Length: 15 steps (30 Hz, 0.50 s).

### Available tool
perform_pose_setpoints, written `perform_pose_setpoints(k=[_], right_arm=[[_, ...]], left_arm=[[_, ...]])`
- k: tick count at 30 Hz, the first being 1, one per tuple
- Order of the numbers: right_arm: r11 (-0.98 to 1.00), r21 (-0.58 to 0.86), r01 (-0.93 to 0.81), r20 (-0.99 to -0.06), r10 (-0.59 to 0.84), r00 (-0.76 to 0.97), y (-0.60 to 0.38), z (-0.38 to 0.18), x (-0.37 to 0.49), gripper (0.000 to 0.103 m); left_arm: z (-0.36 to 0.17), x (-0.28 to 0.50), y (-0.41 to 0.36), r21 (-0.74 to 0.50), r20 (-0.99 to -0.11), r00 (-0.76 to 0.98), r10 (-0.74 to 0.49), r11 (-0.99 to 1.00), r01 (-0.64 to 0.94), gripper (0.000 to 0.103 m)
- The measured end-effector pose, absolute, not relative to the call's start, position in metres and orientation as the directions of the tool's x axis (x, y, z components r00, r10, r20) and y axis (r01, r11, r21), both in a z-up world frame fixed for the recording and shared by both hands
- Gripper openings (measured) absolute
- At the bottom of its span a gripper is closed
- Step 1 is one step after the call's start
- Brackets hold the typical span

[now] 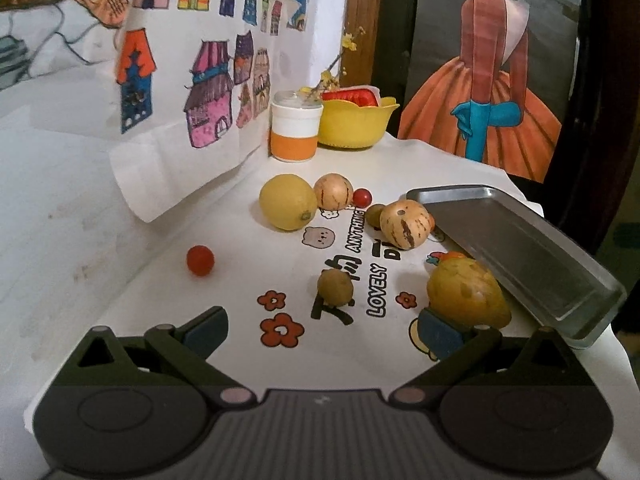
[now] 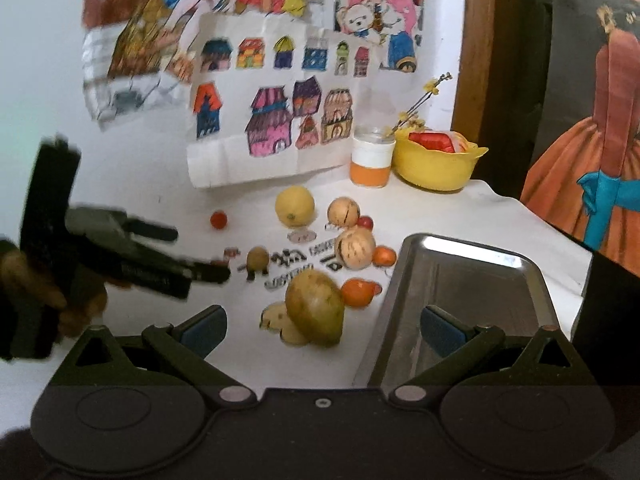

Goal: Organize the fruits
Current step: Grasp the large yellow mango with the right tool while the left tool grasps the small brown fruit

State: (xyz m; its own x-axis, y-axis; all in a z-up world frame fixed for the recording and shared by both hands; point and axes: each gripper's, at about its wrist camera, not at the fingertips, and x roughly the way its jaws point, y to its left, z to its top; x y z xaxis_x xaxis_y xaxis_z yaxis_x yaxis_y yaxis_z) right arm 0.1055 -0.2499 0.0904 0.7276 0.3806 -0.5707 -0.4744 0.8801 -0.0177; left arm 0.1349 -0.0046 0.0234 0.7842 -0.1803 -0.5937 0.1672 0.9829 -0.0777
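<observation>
Several fruits lie on a white printed cloth. In the left wrist view I see a lemon (image 1: 287, 202), two striped melons (image 1: 333, 191) (image 1: 405, 224), a red tomato (image 1: 200, 260), a brown kiwi (image 1: 335, 287) and a mango (image 1: 468, 292) beside the metal tray (image 1: 520, 256). My left gripper (image 1: 322, 334) is open, and the kiwi lies just ahead of its empty fingers. My right gripper (image 2: 323, 330) is open and empty, with the mango (image 2: 316, 308) ahead between its fingers and an orange (image 2: 360, 292) behind that. Its right finger hangs over the tray (image 2: 468, 292). The left gripper (image 2: 202, 254) shows blurred near the kiwi (image 2: 258, 258).
A yellow bowl (image 2: 436, 168) with red packets and a white-and-orange cup (image 2: 370, 162) stand at the back by the wall. Paper drawings (image 2: 272, 120) hang down onto the table. The table edge runs behind the tray on the right. A hand (image 2: 24, 280) holds the left gripper.
</observation>
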Motion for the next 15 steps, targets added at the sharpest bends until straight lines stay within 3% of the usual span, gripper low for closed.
perform_pose_setpoints(k=[5,15], right_arm=[[0.870,0.058,-0.489,-0.568,0.432,0.701,-0.251,0.097,0.127,0.103],[0.846,-0.097,-0.524,-0.610,0.365,0.703,-0.221,0.048,0.151,0.099]], left_arm=[[0.017,0.150,-0.005,-0.080,-0.616,0.768,-0.175,0.984,0.160,0.103],[0.005,0.172,-0.009,-0.062,-0.639,0.745,-0.188,0.979,0.194,0.103]])
